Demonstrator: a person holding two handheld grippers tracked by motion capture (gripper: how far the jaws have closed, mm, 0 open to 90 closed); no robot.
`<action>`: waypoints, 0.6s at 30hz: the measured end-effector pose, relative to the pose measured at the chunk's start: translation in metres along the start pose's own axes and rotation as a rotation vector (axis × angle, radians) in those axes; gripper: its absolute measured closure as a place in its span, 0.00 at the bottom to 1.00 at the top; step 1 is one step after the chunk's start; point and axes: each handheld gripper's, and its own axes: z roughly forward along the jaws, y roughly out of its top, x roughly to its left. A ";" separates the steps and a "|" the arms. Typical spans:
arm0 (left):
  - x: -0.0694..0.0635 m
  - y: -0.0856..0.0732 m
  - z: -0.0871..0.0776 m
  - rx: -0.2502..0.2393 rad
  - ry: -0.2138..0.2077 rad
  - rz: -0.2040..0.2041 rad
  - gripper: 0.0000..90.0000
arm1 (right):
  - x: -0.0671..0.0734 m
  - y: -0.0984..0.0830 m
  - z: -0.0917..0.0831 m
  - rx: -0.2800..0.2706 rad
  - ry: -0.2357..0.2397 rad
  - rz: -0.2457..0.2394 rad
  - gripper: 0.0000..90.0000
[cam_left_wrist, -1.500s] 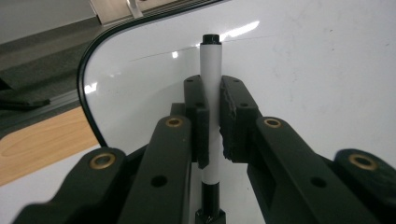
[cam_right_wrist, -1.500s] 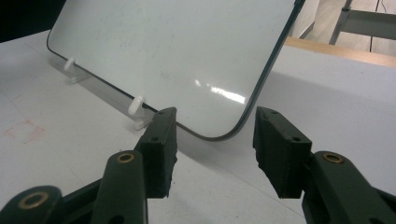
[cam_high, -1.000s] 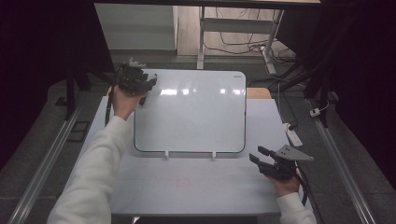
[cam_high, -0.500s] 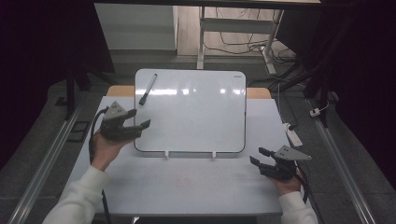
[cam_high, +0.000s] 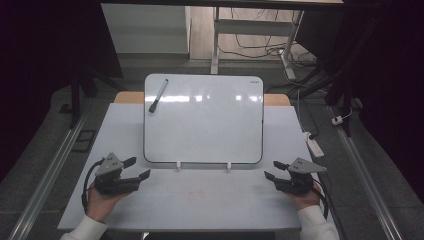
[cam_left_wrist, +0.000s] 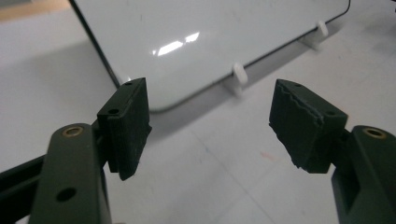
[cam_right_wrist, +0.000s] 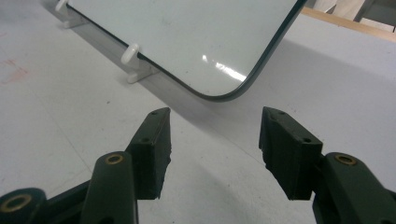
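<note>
1. Left gripper view looks along the left gripper (cam_left_wrist: 210, 126), whose two black jaws stand wide apart with nothing between them; they have just been opening, and the pads are bare.
2. Beyond those jaws lies the pale grey tabletop (cam_left_wrist: 224, 186), and past it the near left corner of a rectangular white dry-erase board with a thin dark rim (cam_left_wrist: 187, 42), apart from the jaws.
3. On the high view the left gripper (cam_high: 136, 169) sits at the near left of the table, held in the person's left hand (cam_high: 102, 200), just off the board's near left corner.
4. Right gripper view shows the right gripper (cam_right_wrist: 215, 149) with its jaws likewise parted and empty, pointing at the board's other near corner (cam_right_wrist: 196, 42).
5. On the high view the right gripper (cam_high: 272, 171) rests at the near right, in the right hand (cam_high: 305, 197), near that corner and not touching it.
6. Two small white clips (cam_high: 177, 165) stand against the board's near edge.
7. A black marker pen (cam_high: 158, 95) lies tilted on the far left part of the board (cam_high: 205, 125), well apart from both grippers.
</note>
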 end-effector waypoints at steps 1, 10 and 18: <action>-0.001 -0.005 -0.001 0.010 -0.004 -0.004 0.32 | 0.000 -0.001 0.000 0.003 -0.004 -0.007 0.49; -0.001 -0.017 -0.003 0.029 0.001 0.004 0.32 | 0.000 -0.005 0.004 0.021 -0.021 -0.029 0.47; 0.000 -0.018 -0.003 0.033 -0.001 0.014 0.31 | 0.000 -0.004 0.003 -0.002 -0.019 -0.033 0.47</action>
